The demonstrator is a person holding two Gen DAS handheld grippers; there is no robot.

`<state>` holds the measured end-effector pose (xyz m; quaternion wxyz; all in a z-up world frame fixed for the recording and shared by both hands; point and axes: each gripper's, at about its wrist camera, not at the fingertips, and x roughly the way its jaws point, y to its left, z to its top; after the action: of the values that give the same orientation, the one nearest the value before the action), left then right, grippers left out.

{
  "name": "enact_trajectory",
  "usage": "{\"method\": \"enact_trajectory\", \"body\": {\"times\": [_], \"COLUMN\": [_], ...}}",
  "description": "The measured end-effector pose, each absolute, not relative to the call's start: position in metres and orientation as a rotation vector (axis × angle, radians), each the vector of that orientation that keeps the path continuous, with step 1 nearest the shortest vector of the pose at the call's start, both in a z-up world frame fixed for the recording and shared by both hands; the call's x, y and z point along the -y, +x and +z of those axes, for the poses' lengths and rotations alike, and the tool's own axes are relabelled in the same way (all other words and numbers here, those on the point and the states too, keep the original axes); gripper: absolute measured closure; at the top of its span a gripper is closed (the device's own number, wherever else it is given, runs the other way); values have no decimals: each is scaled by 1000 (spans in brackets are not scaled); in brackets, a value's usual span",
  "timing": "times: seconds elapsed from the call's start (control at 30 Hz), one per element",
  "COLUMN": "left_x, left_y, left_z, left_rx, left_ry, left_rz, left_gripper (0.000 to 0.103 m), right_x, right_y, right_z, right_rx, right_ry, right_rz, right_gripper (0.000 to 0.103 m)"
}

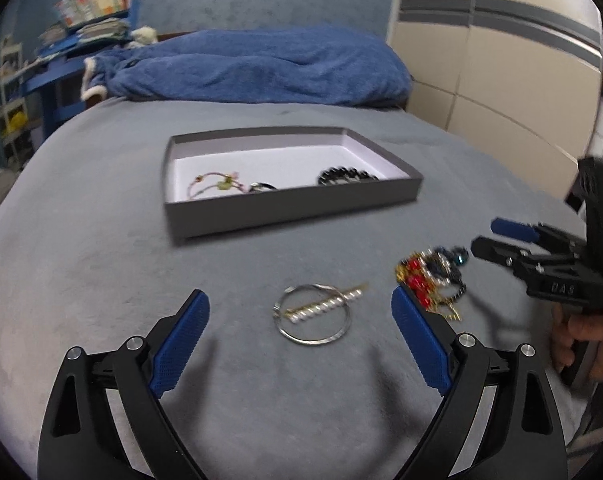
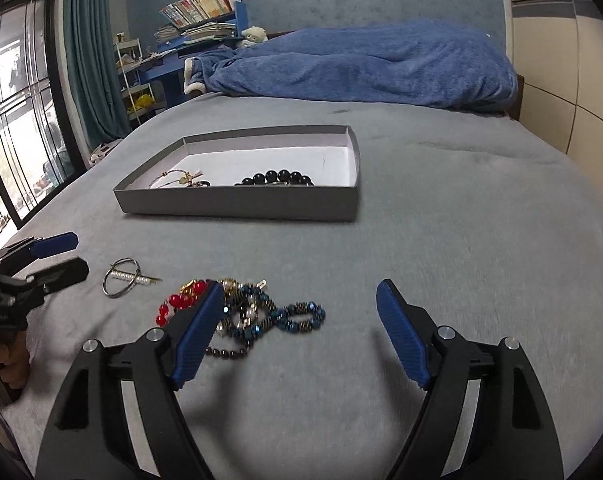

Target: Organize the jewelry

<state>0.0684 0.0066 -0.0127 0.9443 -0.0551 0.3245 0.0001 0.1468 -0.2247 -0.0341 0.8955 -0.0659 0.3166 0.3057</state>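
Observation:
A grey open box (image 1: pixel 285 210) (image 2: pixel 237 202) lies on the grey bed. It holds a pink cord bracelet (image 1: pixel 215 184), a black bead bracelet (image 1: pixel 343 176) (image 2: pixel 279 178) and a small dark piece. On the bed in front, a silver hoop with a pearl pin (image 1: pixel 313 312) (image 2: pixel 127 276) lies between the fingers of my open, empty left gripper (image 1: pixel 301 310). A heap of red, blue and dark bead jewelry (image 1: pixel 433 276) (image 2: pixel 245 310) lies to its right. My right gripper (image 2: pixel 299 304) is open and empty, just above the heap's blue bracelet.
A blue blanket (image 1: pixel 257 64) lies bunched at the bed's far end. A cream wardrobe (image 1: pixel 501 60) stands to the right. Cluttered blue shelves (image 2: pixel 189 40) and a window with a teal curtain (image 2: pixel 89 48) are to the left.

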Motion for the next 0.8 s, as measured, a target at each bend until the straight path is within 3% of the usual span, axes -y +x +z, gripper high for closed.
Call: {"method": "enact_trajectory", "body": {"times": [0.4,0.5,0.53,0.6,0.8], "left_x": [-7,-5,-5,-4,-8], "left_y": [96,97,97,95,86], "left_z": [-38,-40,-39,-38,-32], "left_rx": [-842,-852,-848,-837,-782], "left_ry": [-87,-75,-73,-73,-100], "left_rz": [48,51,50,45,35], "left_gripper": [19,31,42,52,52], "right_x": [220,220,219,218,218], "right_y": [139,139,139,139,137], "right_z": [-42,-43,-43,-44,-45], "right_rx": [-663,-666,-666,-671,-669], "right_ry": [-181,-184,-187,-190,-190], "right_rz": [636,635,635,634,636], "right_gripper": [26,26,26,26,26]}}
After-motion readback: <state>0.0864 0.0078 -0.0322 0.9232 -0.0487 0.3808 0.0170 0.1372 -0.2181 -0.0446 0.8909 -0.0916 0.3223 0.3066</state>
